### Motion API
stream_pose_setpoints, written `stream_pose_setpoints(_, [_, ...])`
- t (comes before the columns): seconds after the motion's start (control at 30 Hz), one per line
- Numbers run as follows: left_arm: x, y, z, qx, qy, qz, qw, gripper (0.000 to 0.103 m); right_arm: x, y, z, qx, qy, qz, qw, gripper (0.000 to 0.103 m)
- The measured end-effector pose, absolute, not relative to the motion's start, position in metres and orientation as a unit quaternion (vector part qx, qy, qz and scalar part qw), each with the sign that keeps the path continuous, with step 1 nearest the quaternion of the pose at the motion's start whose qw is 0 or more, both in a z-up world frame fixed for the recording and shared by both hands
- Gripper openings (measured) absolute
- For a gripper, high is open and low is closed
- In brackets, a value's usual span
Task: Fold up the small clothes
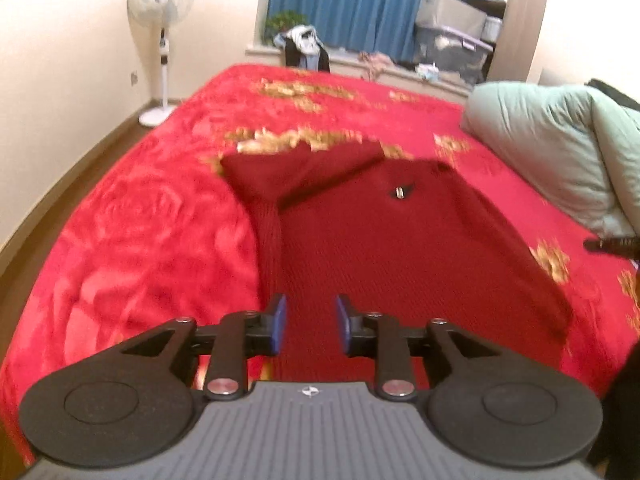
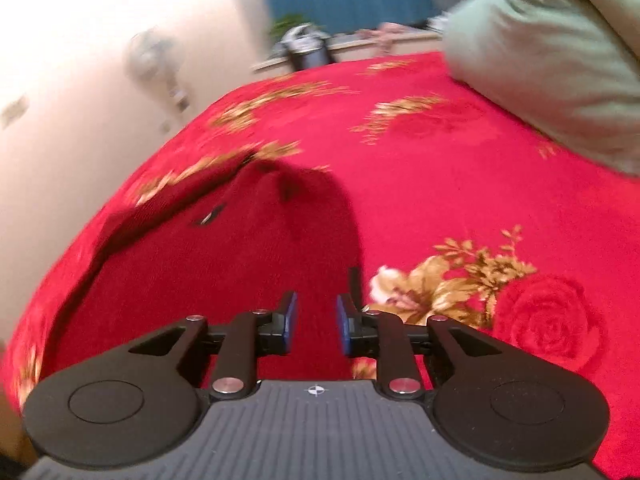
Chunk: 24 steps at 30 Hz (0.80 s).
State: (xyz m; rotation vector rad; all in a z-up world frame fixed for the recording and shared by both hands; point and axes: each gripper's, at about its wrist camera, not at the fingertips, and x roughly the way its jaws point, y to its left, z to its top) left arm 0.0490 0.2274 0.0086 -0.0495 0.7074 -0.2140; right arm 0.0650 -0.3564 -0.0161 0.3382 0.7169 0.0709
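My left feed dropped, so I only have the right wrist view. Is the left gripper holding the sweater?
Observer: No. The left gripper has its fingers apart with nothing between them. The red sweater lies flat on the bed below it.
Operator: Is any part folded in on that side?
Observer: Yes, a sleeve lies folded diagonally across the far part of the sweater.
Operator: What sits nearest the left fingers?
Observer: A ribbed strip along the sweater's left edge runs down toward them.
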Motion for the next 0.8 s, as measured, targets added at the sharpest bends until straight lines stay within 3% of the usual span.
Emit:
stream_pose_setpoints(0.1, [0.086, 0.222, -0.006, -0.059, 0.334, -0.078, 0.937, 0.038, 0.102, -0.353, -0.046, 0.158, 0.376, 0.018, 0.913, 0.035])
stream_pose_setpoints(0.17, [0.110, 0.214, -0.025, -0.067, 0.377, -0.040, 0.923, 0.035, 0.116, -0.351, -0.066, 0.156, 0.394, 0.011, 0.906, 0.040])
stream_pose_setpoints(0.4, [0.147, 0.175, -0.034, 0.007, 0.383, -0.019, 0.924, 0.036, 0.160, -0.327, -0.113, 0.101, 0.447, 0.027, 0.888, 0.040])
stream_pose_setpoints(0.43, [0.151, 0.173, -0.037, 0.014, 0.384, -0.018, 0.923, 0.036, 0.161, -0.323, -0.112, 0.090, 0.441, 0.028, 0.893, 0.038])
stream_pose_setpoints(0.47, [0.156, 0.170, -0.038, 0.023, 0.385, -0.015, 0.923, 0.036, 0.166, -0.319, -0.110, 0.081, 0.436, 0.037, 0.896, 0.020])
stream_pose_setpoints(0.5, [0.158, 0.167, -0.039, 0.029, 0.386, -0.014, 0.922, 0.036, 0.169, -0.316, -0.107, 0.074, 0.435, 0.045, 0.896, 0.010])
stream_pose_setpoints(0.7, [0.176, 0.158, -0.057, 0.067, 0.402, -0.010, 0.913, 0.036, 0.202, -0.339, -0.102, 0.097, 0.471, 0.071, 0.874, 0.006])
stream_pose_setpoints(0.8, [0.183, 0.156, -0.060, 0.074, 0.401, -0.003, 0.913, 0.036, 0.227, -0.367, -0.087, 0.093, 0.443, 0.022, 0.891, 0.006])
